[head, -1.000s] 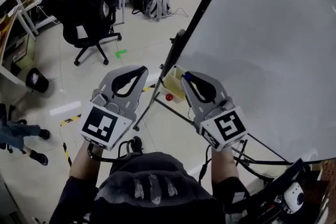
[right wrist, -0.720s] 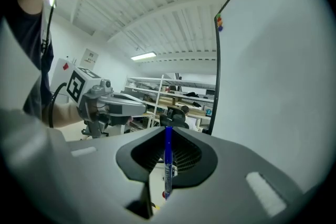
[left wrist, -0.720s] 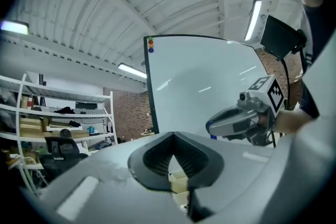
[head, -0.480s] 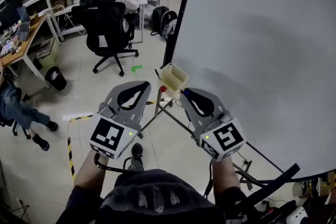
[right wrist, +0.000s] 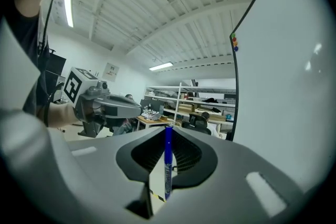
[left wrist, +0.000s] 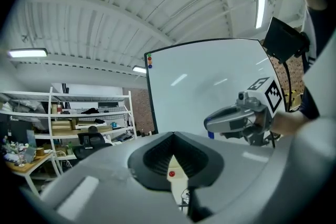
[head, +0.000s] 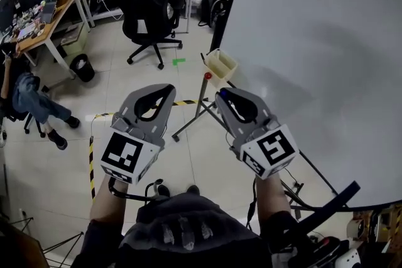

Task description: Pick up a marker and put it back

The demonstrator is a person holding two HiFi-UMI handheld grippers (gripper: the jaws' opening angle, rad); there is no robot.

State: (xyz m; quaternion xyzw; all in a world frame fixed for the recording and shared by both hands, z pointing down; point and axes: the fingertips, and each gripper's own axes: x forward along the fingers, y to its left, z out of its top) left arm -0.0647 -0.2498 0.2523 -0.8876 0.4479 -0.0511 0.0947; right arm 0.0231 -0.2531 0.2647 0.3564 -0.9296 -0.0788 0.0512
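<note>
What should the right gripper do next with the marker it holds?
Probably carry the right gripper forward to the beige tray at the whiteboard's edge. Its jaws are clamped on the blue marker, held upright, and the tray lies ahead of it, apart.

Marker [right wrist: 168,162] upright between right tongs [head: 221,95]. Whiteboard [head: 314,41] right of them. Tray [head: 221,64] on the board's stand, ahead, between right and left tongs [head: 168,87]. Chair [head: 149,9] farther ahead of left tongs. Waste bin [head: 82,67] on floor [head: 63,154], left of chair.
</note>
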